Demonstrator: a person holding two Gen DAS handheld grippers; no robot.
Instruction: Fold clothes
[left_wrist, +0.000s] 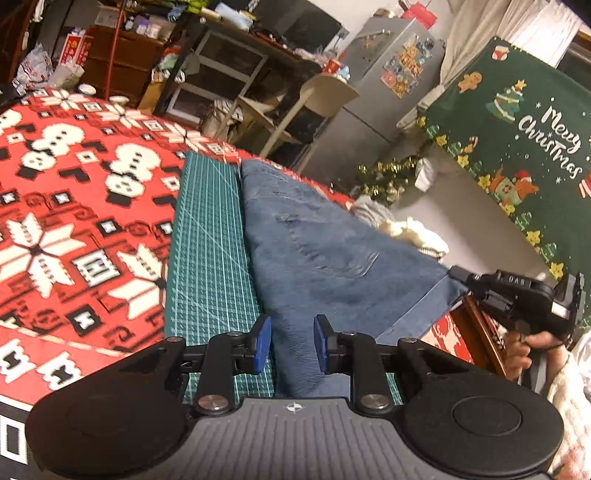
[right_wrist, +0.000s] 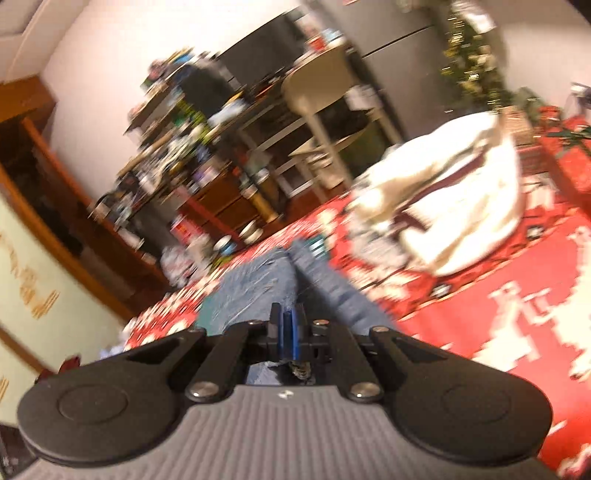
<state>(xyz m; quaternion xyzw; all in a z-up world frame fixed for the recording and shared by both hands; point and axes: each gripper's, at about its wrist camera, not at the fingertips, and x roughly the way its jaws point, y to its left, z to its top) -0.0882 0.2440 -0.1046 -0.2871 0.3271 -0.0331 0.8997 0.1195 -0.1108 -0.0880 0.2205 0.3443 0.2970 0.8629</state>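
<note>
Red patterned tablecloth (left_wrist: 66, 206) carries a green cutting mat (left_wrist: 210, 258); blue jeans (left_wrist: 325, 251) lie partly on the mat, one hem corner lifted off to the side. Right gripper (left_wrist: 456, 274) is clamped on that hem corner; left gripper (left_wrist: 291, 341) stands wide, straddling the near denim without pinching it. Judged mid-fold: next, carry the held corner across with the cloth kept taut.
</note>
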